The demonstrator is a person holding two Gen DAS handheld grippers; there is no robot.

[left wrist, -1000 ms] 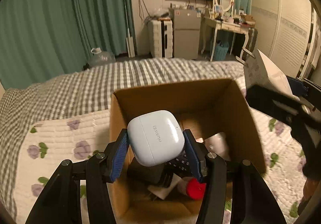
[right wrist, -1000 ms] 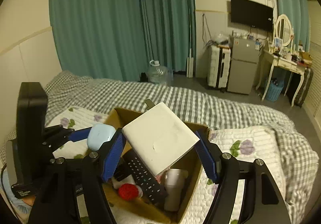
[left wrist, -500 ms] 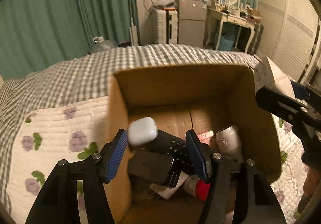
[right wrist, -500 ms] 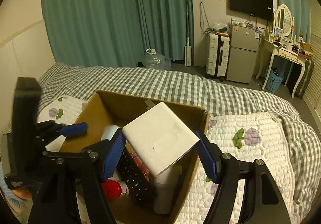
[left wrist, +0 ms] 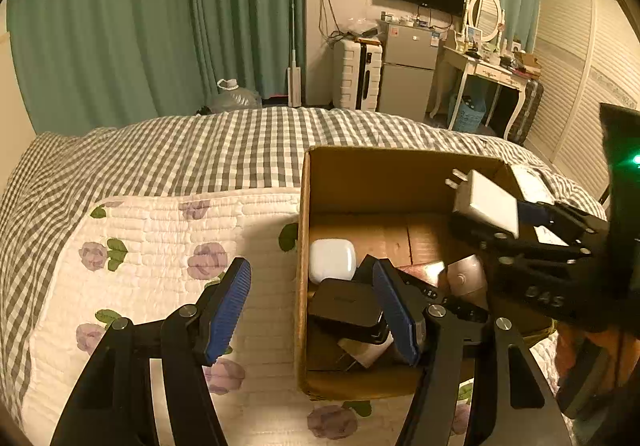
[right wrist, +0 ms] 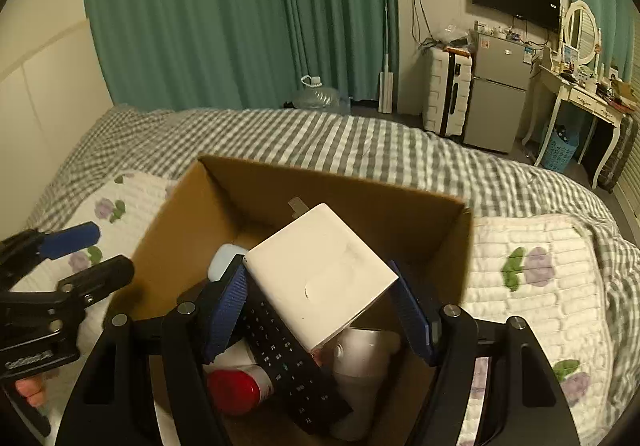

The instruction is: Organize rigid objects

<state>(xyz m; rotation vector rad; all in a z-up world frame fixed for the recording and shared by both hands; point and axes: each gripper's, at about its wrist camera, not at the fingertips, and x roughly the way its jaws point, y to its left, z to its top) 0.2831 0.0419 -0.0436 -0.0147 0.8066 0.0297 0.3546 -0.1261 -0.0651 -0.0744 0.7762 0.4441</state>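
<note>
Left wrist view: the left gripper [left wrist: 312, 310] is spread and holds nothing. One finger lies outside the near-left wall of the cardboard box [left wrist: 384, 178], over the quilted bed cover [left wrist: 160, 246]; the other sits inside the box above a black device [left wrist: 344, 306]. A white earbud case [left wrist: 332, 260] lies on the box floor against the left wall. A pink-white bottle [left wrist: 466, 278] lies toward the box's right side. The right gripper [left wrist: 520, 214] enters over the box's right rim, pinching a white charger [left wrist: 486, 206] whose prongs point toward the far wall.

Right wrist view: the right gripper [right wrist: 320, 310] clamps the white charger [right wrist: 320, 282] between both blue pads, held above the box interior. Beneath it in the box lie a black remote control [right wrist: 288, 362], a red-capped item [right wrist: 234, 392] and a white bottle [right wrist: 360, 362]. The earbud case [right wrist: 222, 260] shows at the box's left side. The left gripper [right wrist: 86, 250] stands open, left of the box [right wrist: 340, 186].

Judgement: the step in hand is depositing the charger. The next move calls for lowering it toward a free patch of box floor, likely near the far wall, then parting the fingers without trapping them against the remote.
</note>
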